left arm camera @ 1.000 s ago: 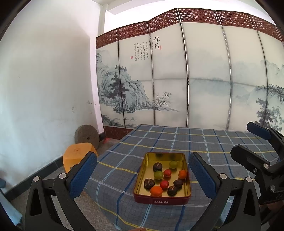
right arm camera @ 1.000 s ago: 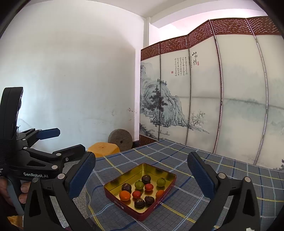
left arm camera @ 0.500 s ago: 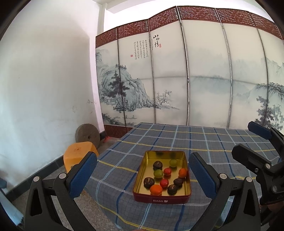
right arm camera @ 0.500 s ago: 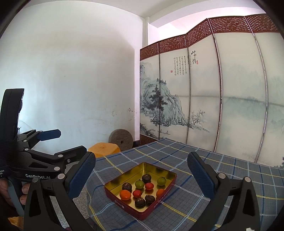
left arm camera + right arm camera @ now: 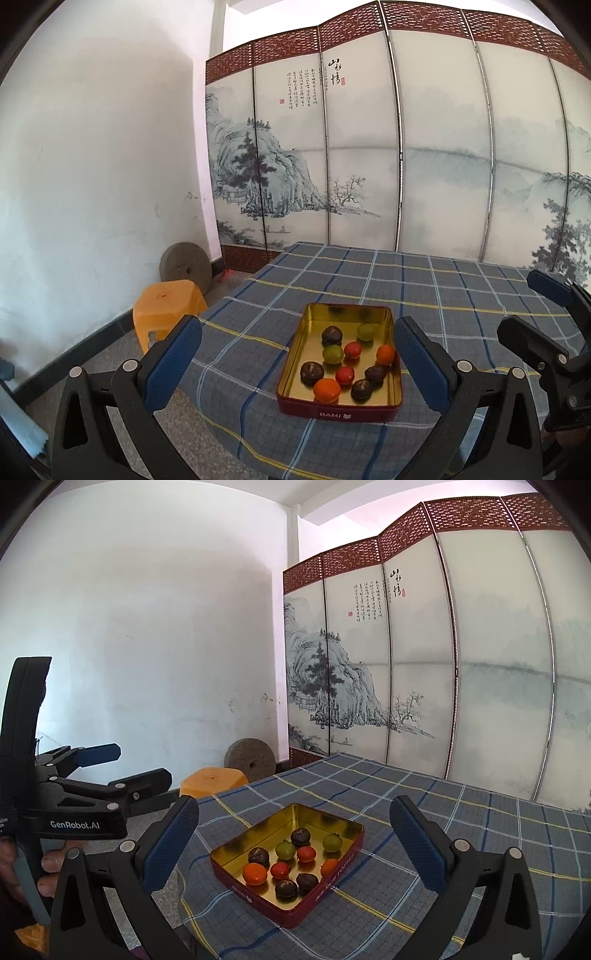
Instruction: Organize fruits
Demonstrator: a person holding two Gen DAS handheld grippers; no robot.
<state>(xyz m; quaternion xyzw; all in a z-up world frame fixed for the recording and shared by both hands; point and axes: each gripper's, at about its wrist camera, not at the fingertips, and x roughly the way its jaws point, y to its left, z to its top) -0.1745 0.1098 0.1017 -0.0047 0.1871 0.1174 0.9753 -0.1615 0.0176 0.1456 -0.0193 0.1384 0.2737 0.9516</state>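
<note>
- A red tin (image 5: pixel 338 412) with a gold inside is shown near the front edge of the worktop (image 5: pixel 424 280), which is covered by a blue-grey checked cloth.
- Ten small fruits are seen inside the tin: two green (image 5: pixel 332 353), two orange (image 5: pixel 326 390), two red (image 5: pixel 345 374) and four dark brown (image 5: pixel 311 372). They are gathered toward the near half of the tin; the far end is left bare.
- The left hand-held gripper (image 5: pixel 297 360) is held above the worktop's near edge with its blue-padded fingers (image 5: pixel 173 360) spread wide; nothing is held between them, and the tin is framed by the gap.
- The right hand-held gripper (image 5: pixel 293 845) is likewise spread wide and empty, held short of the tin and clear of it. In the left wrist view it appears at the right edge (image 5: pixel 535 314).
- In the right wrist view, the left hand-held gripper is seen at the left (image 5: pixel 129 768), with a hand (image 5: pixel 22 871) wrapped around its grip.
- A folding screen (image 5: pixel 369 155) painted with an ink landscape is seen behind the worktop.
- An orange stool (image 5: pixel 168 306) and a round grindstone (image 5: pixel 184 266) are seen on the floor by the white wall.
</note>
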